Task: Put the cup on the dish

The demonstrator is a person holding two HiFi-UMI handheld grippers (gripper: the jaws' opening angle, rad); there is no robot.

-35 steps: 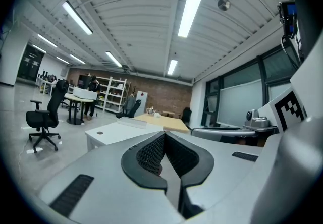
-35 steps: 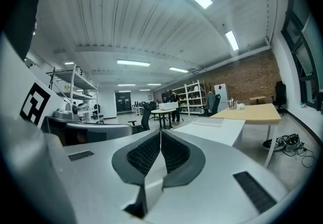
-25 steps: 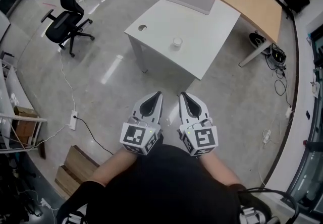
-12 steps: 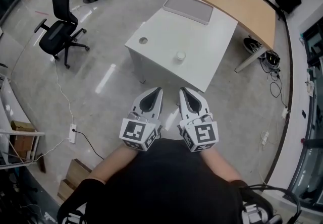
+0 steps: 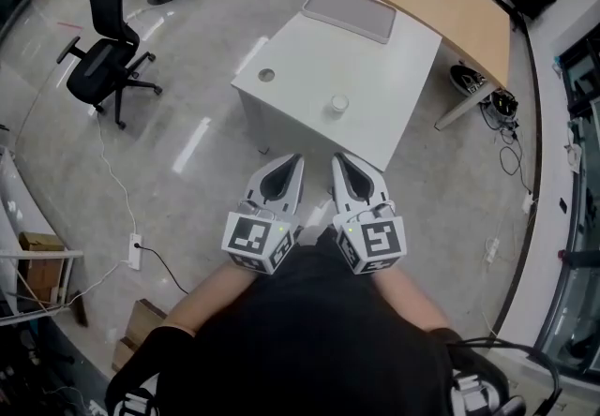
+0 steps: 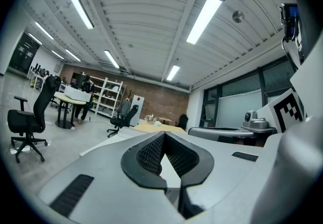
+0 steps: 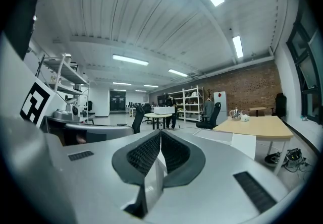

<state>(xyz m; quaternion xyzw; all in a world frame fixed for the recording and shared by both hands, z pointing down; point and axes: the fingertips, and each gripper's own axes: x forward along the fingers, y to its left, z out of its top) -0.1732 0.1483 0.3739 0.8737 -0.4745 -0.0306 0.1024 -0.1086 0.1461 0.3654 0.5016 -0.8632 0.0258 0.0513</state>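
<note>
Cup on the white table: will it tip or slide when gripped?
The cup looks small, so probably light and easily pushed across the smooth table. It stands upright; a side bump might tip it. Its material cannot be told.

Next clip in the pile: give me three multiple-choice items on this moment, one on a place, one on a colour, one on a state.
1. Where is the cup?
A. on the white table
B. on the floor
C. on a shelf

2. What colour is the office chair at the left of the head view?
A. red
B. black
C. white

3. How do the fingers of the right gripper stand?
A. wide apart
B. together, with nothing between them
C. closed on the cup

Answers:
1 A: the head view shows it standing on the tabletop.
2 B: its seat and back are black.
3 B: the right gripper view shows the fingers meeting at their tips with nothing held.
</note>
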